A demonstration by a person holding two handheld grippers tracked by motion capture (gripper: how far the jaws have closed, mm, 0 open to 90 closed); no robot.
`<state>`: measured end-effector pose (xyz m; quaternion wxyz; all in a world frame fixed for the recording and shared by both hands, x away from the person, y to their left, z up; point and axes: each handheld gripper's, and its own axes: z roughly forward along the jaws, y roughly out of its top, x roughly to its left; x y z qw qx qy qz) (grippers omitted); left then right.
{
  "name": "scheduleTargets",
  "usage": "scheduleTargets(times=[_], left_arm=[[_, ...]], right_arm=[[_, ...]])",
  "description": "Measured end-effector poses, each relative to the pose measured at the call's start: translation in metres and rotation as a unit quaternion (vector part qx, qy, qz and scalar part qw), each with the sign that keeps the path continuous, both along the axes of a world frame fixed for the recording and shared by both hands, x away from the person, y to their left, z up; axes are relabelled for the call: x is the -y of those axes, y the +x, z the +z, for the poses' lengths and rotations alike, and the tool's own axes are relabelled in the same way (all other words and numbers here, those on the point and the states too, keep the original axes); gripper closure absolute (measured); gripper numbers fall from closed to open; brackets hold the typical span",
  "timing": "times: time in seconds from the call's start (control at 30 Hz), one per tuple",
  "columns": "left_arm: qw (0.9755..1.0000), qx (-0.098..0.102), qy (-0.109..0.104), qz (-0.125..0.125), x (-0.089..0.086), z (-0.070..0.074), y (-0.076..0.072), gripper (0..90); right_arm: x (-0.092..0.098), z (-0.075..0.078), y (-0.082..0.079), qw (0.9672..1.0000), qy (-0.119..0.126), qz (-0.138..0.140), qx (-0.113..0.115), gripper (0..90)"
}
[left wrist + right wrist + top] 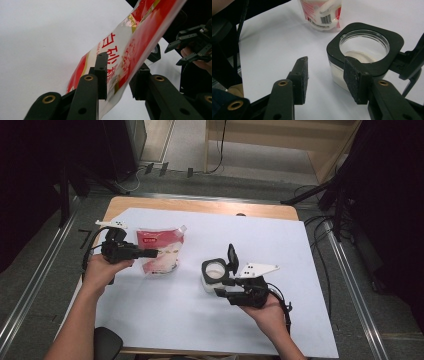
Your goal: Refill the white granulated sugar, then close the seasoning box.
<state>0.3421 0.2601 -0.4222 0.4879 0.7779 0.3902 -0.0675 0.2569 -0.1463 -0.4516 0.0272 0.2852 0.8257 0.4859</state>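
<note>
A white sheet covers your wooden desk (150,204), ringed by dark floor and stands. The red-and-white sugar pouch (159,251) stands at the sheet's left, and your left tool (152,253) brackets it: in the left gripper view the pouch (125,47) runs between the jaws, one pad against its printed face, the other just clear, so the hold looks slack. Well to the right sits the clear jar (215,274) with its black square collar and flipped-up lid. Your right tool (325,78) is parted, one pad touching the collar of the jar (364,50), the other over bare sheet.
</note>
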Motion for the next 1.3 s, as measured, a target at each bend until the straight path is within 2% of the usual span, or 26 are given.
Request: scheduleTargets(times=[0.13,0.2,0.47,0.53,0.7,0.8,0.9,1.03,1.1,1.3], left_arm=[[1.0,0.006,-0.002,0.006,-0.001,0.003,-0.001,69.0],[0.9998,0.02,0.008,0.006,0.001,0.005,-0.003,68.3],[0.9995,0.023,0.015,0.014,0.0,0.007,-0.005,61.8],[0.9989,0.035,0.021,0.022,-0.002,0.009,-0.008,57.0],[0.9989,0.034,0.02,0.026,-0.004,0.014,-0.011,51.9],[0.9986,0.038,0.025,0.027,-0.006,0.016,-0.013,48.4],[0.9977,0.045,0.039,0.032,-0.01,0.02,-0.018,46.6],[0.9976,0.042,0.043,0.033,-0.015,0.021,-0.021,44.6],[0.9978,0.032,0.05,0.03,-0.021,0.02,-0.022,44.2],[0.9982,0.028,0.039,0.035,-0.033,0.019,-0.024,43.7]], right_arm=[[-0.001,0.0,0.0,1.0,0.002,0.001,0.0,55.1],[-0.002,-0.001,0.0,1.0,0.002,0.004,-0.002,54.9],[0.0,0.001,0.001,1.0,0.004,0.002,-0.002,54.8],[0.001,0.002,0.001,1.0,0.006,0.002,-0.002,54.8],[0.005,0.005,-0.001,0.9999,0.009,-0.002,-0.006,55.1],[0.008,0.007,-0.002,0.9999,0.011,-0.002,-0.009,55.2],[0.012,0.007,-0.003,0.9998,0.013,-0.007,-0.012,55.3],[0.016,0.009,-0.004,0.9998,0.011,-0.007,-0.012,55.8],[0.021,0.01,-0.005,0.9996,0.017,-0.014,-0.016,56.5],[0.031,0.007,-0.005,0.9993,0.016,-0.022,-0.025,59.4]])
